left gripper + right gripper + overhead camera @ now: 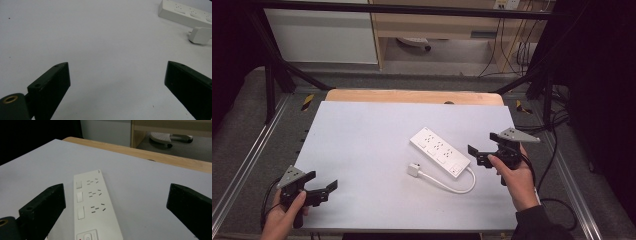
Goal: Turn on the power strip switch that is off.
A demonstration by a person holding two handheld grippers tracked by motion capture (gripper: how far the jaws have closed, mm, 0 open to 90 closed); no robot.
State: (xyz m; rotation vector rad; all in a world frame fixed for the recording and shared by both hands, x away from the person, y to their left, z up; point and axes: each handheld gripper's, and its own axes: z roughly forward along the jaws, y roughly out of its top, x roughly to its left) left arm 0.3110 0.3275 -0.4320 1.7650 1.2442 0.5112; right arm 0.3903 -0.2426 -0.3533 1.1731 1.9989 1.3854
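Power strip (440,151) right of centre, tongs (318,186) spread near front edge.

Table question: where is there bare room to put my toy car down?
The white mat is bare left of the power strip, from its far edge down to the left gripper. It is crowded on the right, where the strip, its plug, its cable and the right gripper sit close.

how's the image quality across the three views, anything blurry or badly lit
High view: soft and dim, room edges nearly black, power strip readable. Left gripper view: near jaws blurred, plug and strip soft at the corner. Right gripper view: strip fairly sharp, jaws out of focus, left background black.
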